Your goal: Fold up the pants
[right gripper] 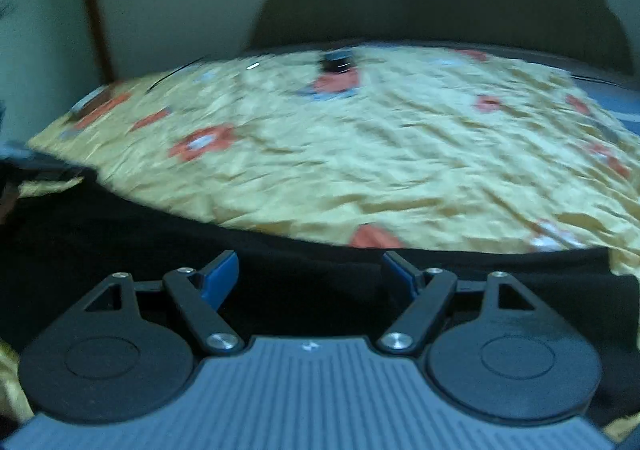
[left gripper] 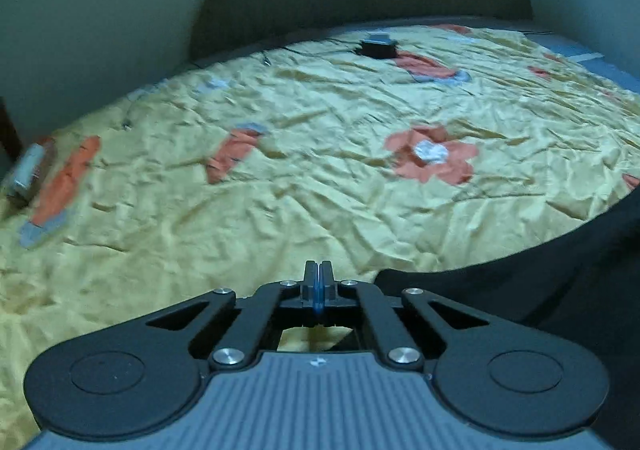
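Note:
The black pants (right gripper: 280, 250) lie on a yellow flowered bedsheet (right gripper: 400, 154). In the right wrist view they fill the near part of the frame as a wide dark band under my right gripper (right gripper: 312, 270), which is open and empty just above them. In the left wrist view the pants (left gripper: 560, 282) show at the lower right. My left gripper (left gripper: 319, 270) is shut with nothing between its fingers, over the bare sheet (left gripper: 240, 230) to the left of the pants.
A small dark object (left gripper: 378, 48) sits on the sheet near the far edge; it also shows in the right wrist view (right gripper: 336, 62). A grey boxy object (left gripper: 30, 168) lies at the sheet's left edge. A wall stands behind the bed.

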{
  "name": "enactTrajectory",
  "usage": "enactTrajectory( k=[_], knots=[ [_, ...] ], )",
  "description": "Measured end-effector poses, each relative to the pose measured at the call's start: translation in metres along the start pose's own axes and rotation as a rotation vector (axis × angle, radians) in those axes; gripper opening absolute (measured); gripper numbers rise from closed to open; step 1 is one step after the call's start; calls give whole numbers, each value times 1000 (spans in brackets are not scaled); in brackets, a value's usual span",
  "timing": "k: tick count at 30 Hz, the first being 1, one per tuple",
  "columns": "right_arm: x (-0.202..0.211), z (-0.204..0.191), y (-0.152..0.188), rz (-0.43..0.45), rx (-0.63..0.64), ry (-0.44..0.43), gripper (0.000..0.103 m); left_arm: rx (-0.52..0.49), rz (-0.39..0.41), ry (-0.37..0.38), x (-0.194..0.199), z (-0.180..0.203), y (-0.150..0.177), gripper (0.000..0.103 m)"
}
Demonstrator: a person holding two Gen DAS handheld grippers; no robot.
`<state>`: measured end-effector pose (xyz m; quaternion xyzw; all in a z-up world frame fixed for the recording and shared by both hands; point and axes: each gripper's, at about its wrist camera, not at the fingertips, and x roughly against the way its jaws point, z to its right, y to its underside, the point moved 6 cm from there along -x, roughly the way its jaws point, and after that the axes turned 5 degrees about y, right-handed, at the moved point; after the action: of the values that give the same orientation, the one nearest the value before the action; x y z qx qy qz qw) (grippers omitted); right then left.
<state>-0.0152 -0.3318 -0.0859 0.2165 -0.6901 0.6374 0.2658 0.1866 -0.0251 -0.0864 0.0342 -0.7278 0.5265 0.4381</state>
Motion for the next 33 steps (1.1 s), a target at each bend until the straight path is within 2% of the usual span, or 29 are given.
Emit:
enactTrajectory(
  k=[2,4,6,8,11,15,17,19,22,25,28,29,30,31,33],
  knots=[
    [-10,-19,4,-34,52,-38,80,31,32,39,18,1,-3,0],
    [-25,-23,5,-71,79,18,81,30,50,58,37,9,-2,0],
    [-38,-10,5,-75,67,74,81,8,59,63,55,19,5,0],
    [-38,13,0,-58,-4,165,81,-2,44,82,70,29,18,0],
    [-8,47,-1,-7,-125,172,81,10,33,102,91,37,37,0],
    [32,104,13,-1,-135,345,81,58,9,126,98,43,50,0],
    [50,149,21,-4,-239,398,81,66,-11,146,92,50,51,0],
    [61,191,29,-2,-369,382,81,84,-16,181,85,61,47,0],
    [57,231,37,-20,-496,273,81,66,-21,206,75,85,38,0],
    [40,242,37,-42,-545,124,82,31,-28,231,66,113,30,0],
    [23,245,37,-91,-494,126,82,0,-36,262,58,138,25,0],
    [20,244,36,-90,-479,131,79,-10,-41,253,55,144,24,0],
    [20,244,35,-84,-462,118,65,-26,-43,238,53,149,25,0],
    [20,243,33,-83,-435,114,57,-42,-43,224,51,154,25,0],
    [28,236,29,-62,-350,139,20,-54,-41,208,50,159,27,0]
  ],
)
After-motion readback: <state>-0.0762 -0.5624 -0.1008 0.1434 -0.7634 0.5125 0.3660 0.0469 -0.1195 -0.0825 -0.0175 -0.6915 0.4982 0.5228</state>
